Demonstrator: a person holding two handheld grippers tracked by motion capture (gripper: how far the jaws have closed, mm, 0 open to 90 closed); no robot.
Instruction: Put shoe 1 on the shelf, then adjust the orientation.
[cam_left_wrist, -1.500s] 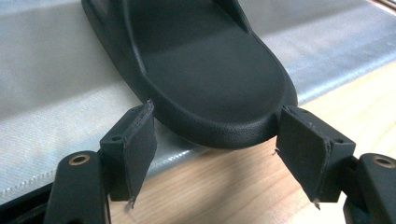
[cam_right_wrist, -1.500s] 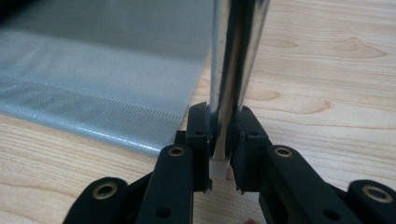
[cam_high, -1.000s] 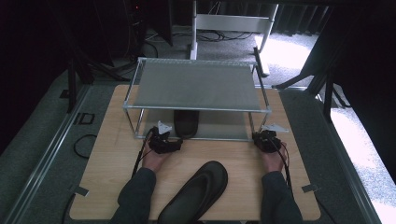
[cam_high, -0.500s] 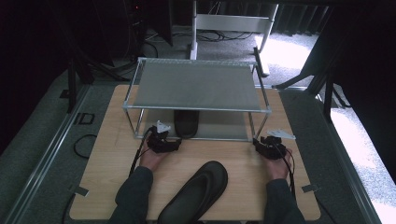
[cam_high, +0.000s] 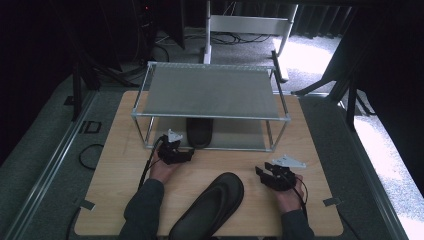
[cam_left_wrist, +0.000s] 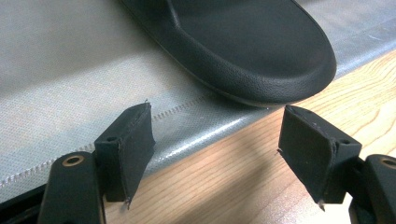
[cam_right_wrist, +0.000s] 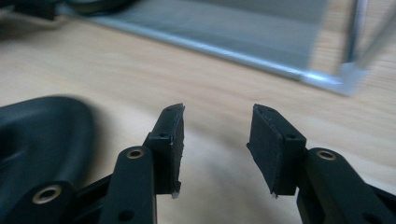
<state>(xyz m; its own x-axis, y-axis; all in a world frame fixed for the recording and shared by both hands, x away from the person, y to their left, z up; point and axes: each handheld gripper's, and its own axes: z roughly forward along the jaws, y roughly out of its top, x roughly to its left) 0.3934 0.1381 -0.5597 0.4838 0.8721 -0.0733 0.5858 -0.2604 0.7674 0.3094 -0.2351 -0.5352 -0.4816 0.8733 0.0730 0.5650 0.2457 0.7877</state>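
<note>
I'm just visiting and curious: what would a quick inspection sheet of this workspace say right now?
Surface: wooden table, bare wood around the rack.
Job's things: one black slipper at the near edge; another slipper on the lower shelf of the metal rack.
Clutter: nothing seen.
Grippers: left gripper open beside the shelved slipper; right gripper open, jaws just opening, nothing between them.
Cables: black cable off the table's left.
Surroundings: dark room, grey carpet.
</note>
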